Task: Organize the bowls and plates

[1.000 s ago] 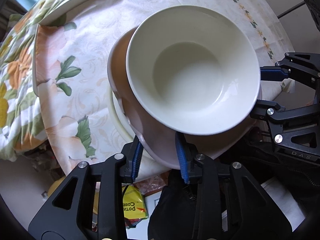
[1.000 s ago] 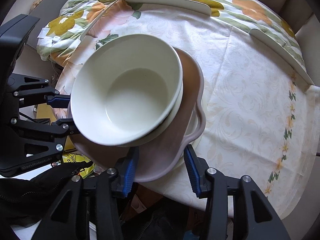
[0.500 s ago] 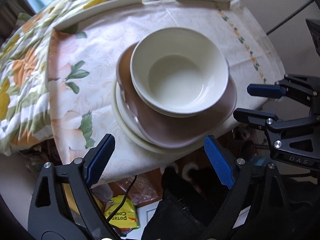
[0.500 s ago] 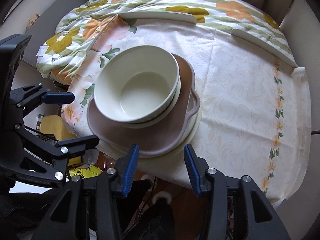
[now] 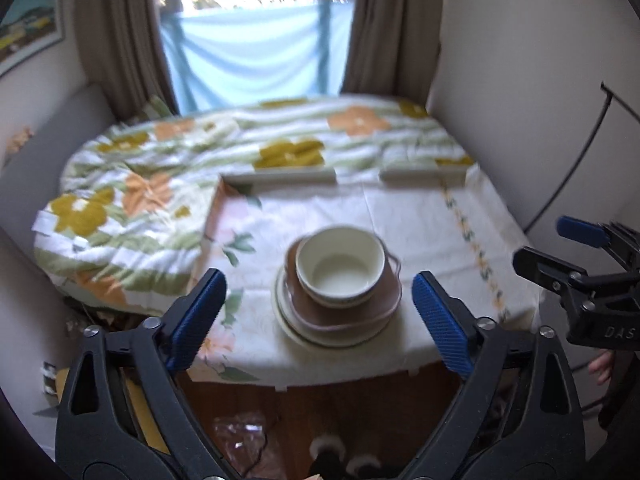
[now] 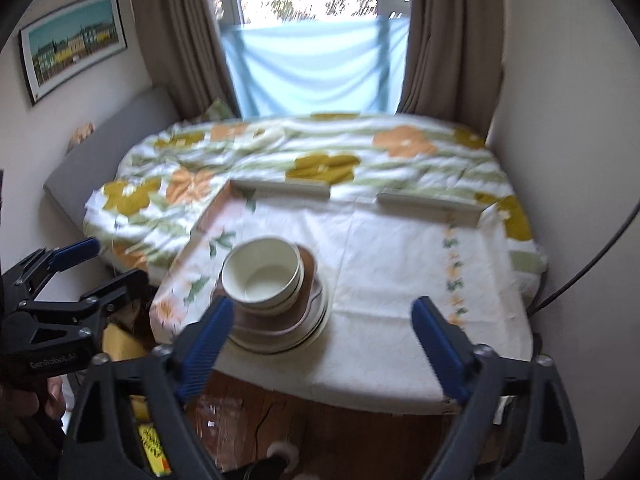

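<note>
A cream bowl sits on a brown-pink plate, which rests on a cream plate, stacked near the front edge of the table. The stack also shows in the right wrist view, with the bowl on top. My left gripper is open and empty, held back from the table in front of the stack. My right gripper is open and empty, also back from the table, with the stack toward its left finger. Each gripper shows in the other's view, the right gripper and the left gripper.
The table has a pale floral cloth, with a flowered quilt bunched at its back and left. A window with curtains is behind. A wall stands close on the right. A yellow packet and a plastic bag lie on the floor below.
Both grippers let go of the brown plate, opened wide and pulled back and up from the table. The stack stays on the table.
</note>
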